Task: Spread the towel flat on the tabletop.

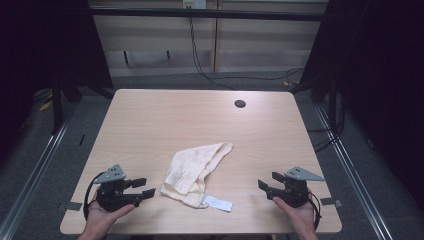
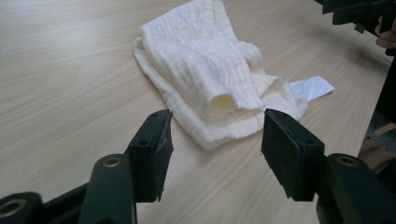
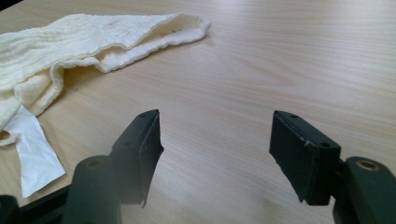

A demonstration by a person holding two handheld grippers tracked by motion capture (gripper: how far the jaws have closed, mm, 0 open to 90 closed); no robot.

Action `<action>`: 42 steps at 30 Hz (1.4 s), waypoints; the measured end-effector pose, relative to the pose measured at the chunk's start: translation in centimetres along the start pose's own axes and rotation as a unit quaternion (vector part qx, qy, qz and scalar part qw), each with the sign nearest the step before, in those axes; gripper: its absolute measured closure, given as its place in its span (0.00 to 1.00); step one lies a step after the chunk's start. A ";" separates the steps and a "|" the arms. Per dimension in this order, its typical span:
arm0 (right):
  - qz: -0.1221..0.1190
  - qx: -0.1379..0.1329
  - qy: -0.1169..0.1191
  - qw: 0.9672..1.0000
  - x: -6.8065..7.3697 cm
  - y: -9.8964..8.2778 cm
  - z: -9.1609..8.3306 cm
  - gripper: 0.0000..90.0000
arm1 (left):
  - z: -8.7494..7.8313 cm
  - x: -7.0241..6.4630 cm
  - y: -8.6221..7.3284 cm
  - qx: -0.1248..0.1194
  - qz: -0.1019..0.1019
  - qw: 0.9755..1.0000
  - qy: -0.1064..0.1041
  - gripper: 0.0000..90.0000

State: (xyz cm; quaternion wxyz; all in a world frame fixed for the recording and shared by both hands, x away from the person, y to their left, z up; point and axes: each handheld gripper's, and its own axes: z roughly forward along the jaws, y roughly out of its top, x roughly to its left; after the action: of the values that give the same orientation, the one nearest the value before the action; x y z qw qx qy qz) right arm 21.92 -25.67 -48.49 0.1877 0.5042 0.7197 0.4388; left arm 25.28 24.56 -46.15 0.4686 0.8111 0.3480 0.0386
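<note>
One pale wood tabletop (image 1: 150, 125) with rounded corners, a dark round cable hole (image 1: 240, 104) near its far edge. Grey floor around it, metal rails on both flanks, a light wall panel behind with a black cable (image 1: 200, 60) hanging down it; dark curtains either side.

Landmark: cream cloth (image 1: 192, 172), crumpled and loosely folded, lying flat on the tabletop toward the near edge, about midway between the two grippers. A white label (image 1: 218, 203) sticks out from the cloth's near corner, lying flat on the wood.

High view gives the whole layout: left gripper (image 1: 142, 189) just beside the cloth's near-left edge, right gripper (image 1: 267, 184) well apart from the cloth on the other side, each held in a hand (image 1: 102, 217) near the tabletop's front edge.

Left gripper view adds the cloth's ribbed weave and stacked folds, plus the other gripper dark at the upper right corner. Right gripper view shows the cloth's long folded edge up at the left and the label lower left, with bare wood ahead.

Both grippers released: jaws spread wide, nothing between them, pads touching neither cloth nor label. Left gripper's jaws face the cloth's near fold, apart from it.
</note>
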 end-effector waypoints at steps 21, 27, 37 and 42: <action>-0.008 0.014 0.030 0.999 0.7 -0.3 -0.7 0.36 | 2.2 -0.1 3.6 0.014 0.002 0.999 -0.031 0.45; -0.007 0.023 0.033 0.999 0.7 -0.3 -0.5 0.35 | 3.2 0.3 6.4 -0.004 0.022 0.999 -0.032 0.50; -0.006 0.030 0.041 0.999 0.8 -0.3 -0.3 0.34 | 8.1 1.7 7.5 0.043 0.030 0.998 -0.041 0.50; -0.009 0.035 0.043 0.998 0.9 -0.2 0.0 0.34 | 9.7 1.8 7.2 0.048 0.030 0.997 -0.046 0.45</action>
State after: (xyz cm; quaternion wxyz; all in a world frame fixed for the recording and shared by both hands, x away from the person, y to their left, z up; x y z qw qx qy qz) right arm 21.42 -24.91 -48.44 0.1427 0.4843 0.7466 0.4332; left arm 34.18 16.28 -46.39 0.4429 0.8437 0.3033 -0.0020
